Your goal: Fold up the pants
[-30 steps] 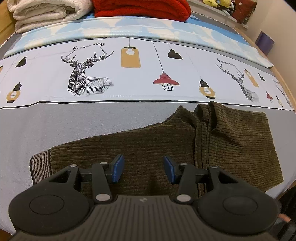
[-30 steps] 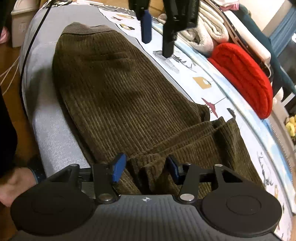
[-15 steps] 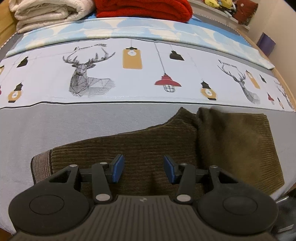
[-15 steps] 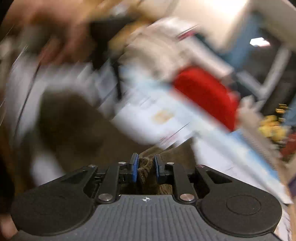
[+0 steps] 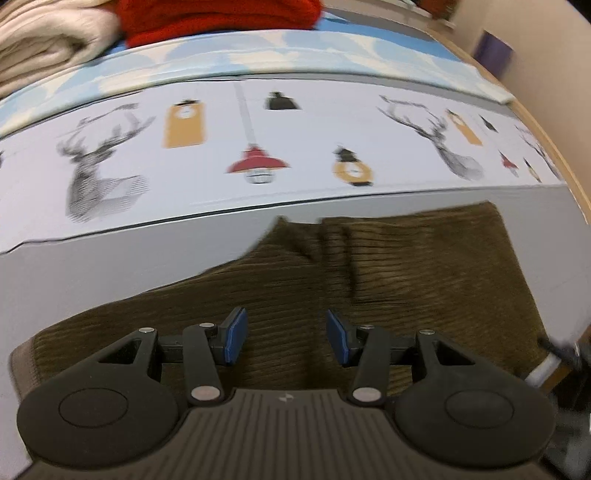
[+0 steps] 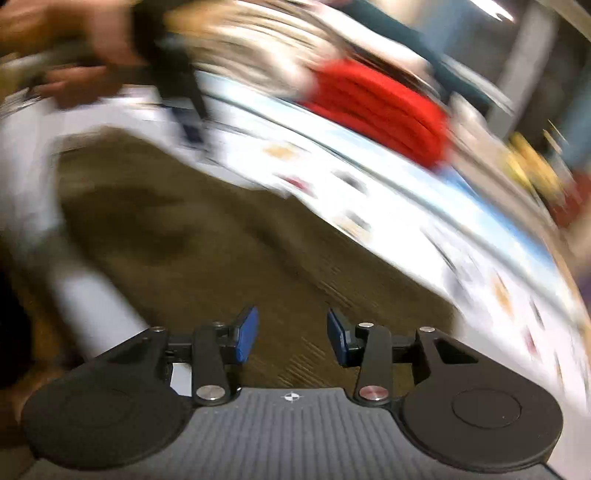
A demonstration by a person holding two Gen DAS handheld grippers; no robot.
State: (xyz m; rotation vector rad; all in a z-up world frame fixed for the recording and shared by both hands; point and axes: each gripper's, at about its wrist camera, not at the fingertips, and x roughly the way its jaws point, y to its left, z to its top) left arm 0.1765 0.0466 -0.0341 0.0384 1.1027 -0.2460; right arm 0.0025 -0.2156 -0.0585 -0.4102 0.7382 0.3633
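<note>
Left claw: the left claw hangs spread over the near half of the pants, blue pads apart with nothing between them but air above the cloth.
Pants: the olive corduroy pants lie flat along the near edge of the bed, on its grey strip; the right half looks doubled over, its edge making a ridge across the middle.
Right claw: the right claw is opening, with no cloth caught between its pads; the corduroy lies beneath it, though that view is badly smeared.
Step in hand: I'd say one fold has just been laid down and let go.
Next move: likely both claws must find fresh edges, pinch them and carry the bundle over itself again, keeping the layers square.
Beyond: a red blanket is stacked at the far side.
</note>
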